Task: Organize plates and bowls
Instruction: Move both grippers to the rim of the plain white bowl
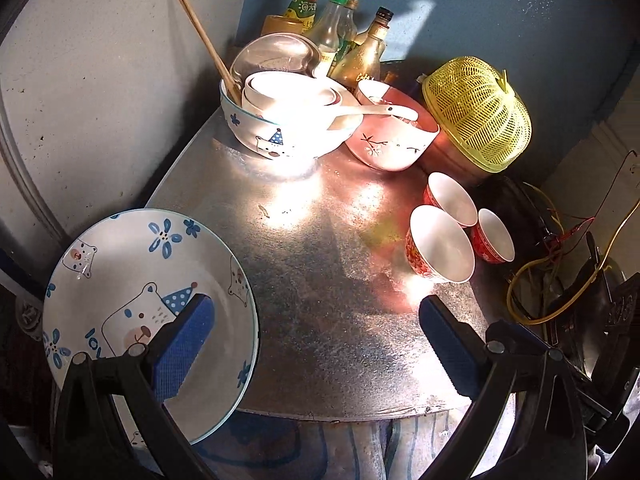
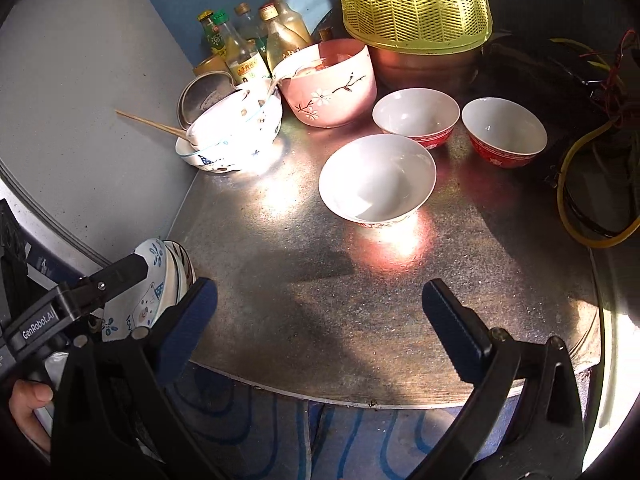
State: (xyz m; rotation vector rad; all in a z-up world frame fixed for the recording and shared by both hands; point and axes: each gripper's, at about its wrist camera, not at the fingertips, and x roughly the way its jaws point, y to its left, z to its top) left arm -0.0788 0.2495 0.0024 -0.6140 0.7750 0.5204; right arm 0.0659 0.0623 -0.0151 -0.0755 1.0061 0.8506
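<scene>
The left tool (image 1: pixel 316 336) hangs over the near edge of the metal surface (image 1: pixel 320 280), its fingers wide apart and holding nothing. A bear-print plate (image 1: pixel 132 280) sits tilted at the surface's left edge, partly behind the tool's left finger (image 1: pixel 184 344); whether they touch is unclear. The right tool (image 2: pixel 320 332) is also spread apart and empty. Ahead stand 3 red bowls (image 2: pixel 378 178), upright and close together. Behind them are a pink bowl (image 2: pixel 332 88), a bowl stack (image 2: pixel 236 128) with chopsticks (image 2: pixel 152 124), bottles (image 2: pixel 248 40) and a yellow basket (image 2: pixel 416 4).
</scene>
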